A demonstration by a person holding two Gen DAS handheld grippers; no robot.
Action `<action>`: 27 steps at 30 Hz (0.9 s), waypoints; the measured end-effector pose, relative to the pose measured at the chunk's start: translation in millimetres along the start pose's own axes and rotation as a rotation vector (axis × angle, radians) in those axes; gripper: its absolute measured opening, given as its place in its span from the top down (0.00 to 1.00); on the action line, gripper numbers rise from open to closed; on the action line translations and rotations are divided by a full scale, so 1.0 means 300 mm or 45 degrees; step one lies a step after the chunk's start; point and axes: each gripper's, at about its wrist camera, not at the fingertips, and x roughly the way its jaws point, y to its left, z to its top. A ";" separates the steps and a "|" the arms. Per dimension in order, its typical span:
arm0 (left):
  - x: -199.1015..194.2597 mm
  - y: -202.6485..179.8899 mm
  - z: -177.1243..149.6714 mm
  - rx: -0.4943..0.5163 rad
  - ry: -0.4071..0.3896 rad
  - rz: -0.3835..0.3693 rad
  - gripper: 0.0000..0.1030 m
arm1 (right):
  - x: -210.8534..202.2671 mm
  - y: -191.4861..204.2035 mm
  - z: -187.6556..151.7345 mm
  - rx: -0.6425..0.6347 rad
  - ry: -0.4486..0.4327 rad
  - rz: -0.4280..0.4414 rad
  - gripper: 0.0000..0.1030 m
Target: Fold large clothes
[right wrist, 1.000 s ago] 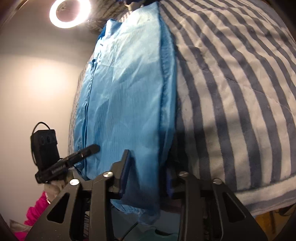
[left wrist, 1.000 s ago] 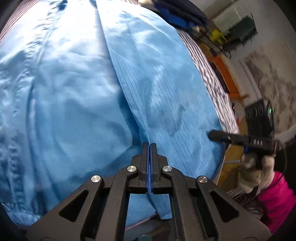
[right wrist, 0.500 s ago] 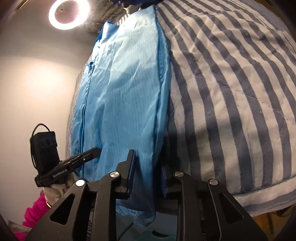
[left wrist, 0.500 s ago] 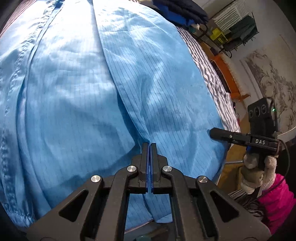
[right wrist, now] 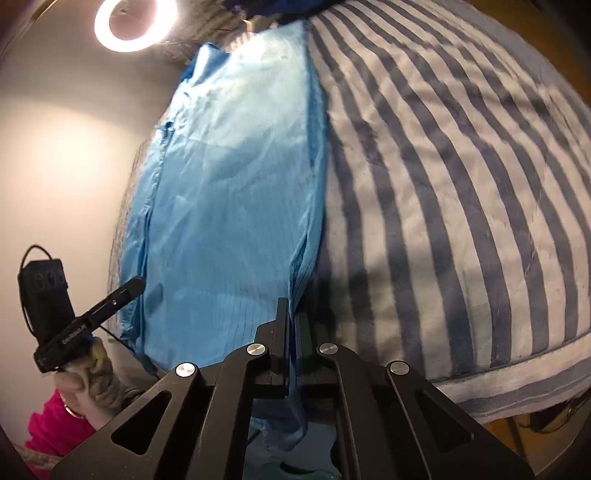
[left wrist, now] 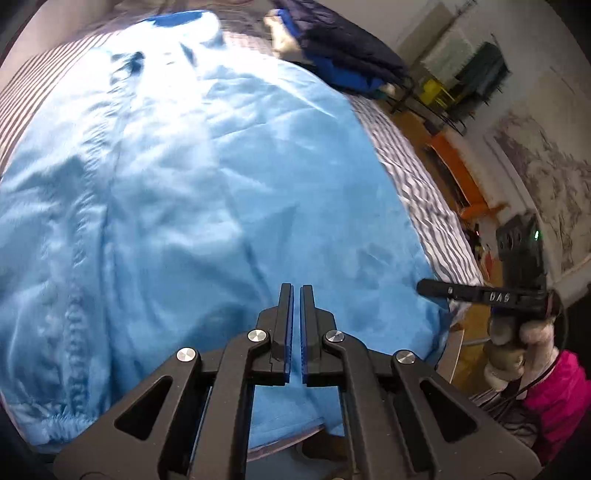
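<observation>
The light-blue garment (left wrist: pixel 221 206) lies spread across the striped bedspread (right wrist: pixel 461 192), running lengthwise along its left part in the right wrist view, its near hem hanging over the bed's front edge. The fabric carries fine pinstripes and a stitched placket seam down one side.

The right gripper (right wrist: pixel 293 314) has just been closing, and now its jaws are pinched tight on the garment's near right edge — a fold of blue cloth runs straight between the pads and trails down below them.

The left gripper (left wrist: pixel 296 291) is closed too, blue pads nearly together with only a thin slit between them. No cloth shows between the tips; whether it has hold of anything I can't tell. It sits over the near part of the garment, and this view is motion-blurred.

Writing: on the side of the right gripper, seen from the left wrist camera, white letters read roughly "DAS", mirrored or blurred. A small green light glows on the black box above it. From the right wrist camera, the left gripper's side bears white lettering too small to read.

A gloved hand (right wrist: pixel 88 373) in a pink sleeve (right wrist: pixel 55 428) grips the left handle. A ring light (right wrist: pixel 135 22) glows up top, and dark folded clothes (left wrist: pixel 343 51) sit at the far end of the bed.
</observation>
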 end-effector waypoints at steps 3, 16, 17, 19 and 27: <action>0.082 -0.022 -0.007 0.054 0.055 0.047 1.00 | -0.029 0.019 0.003 -0.001 -0.030 -0.003 1.00; -0.281 0.069 0.101 -0.152 -0.111 -0.115 1.00 | -0.074 0.383 0.016 -0.434 -0.147 -0.362 1.00; -0.349 0.086 0.111 -0.156 -0.152 -0.121 1.00 | -0.072 0.414 0.014 -0.489 -0.156 -0.395 1.00; -0.497 0.128 0.118 -0.142 -0.259 -0.093 1.00 | -0.061 0.491 0.007 -0.610 -0.167 -0.436 1.00; -0.792 0.423 0.096 -0.351 -0.539 0.024 1.00 | 0.110 0.776 -0.060 -1.006 -0.085 -0.516 1.00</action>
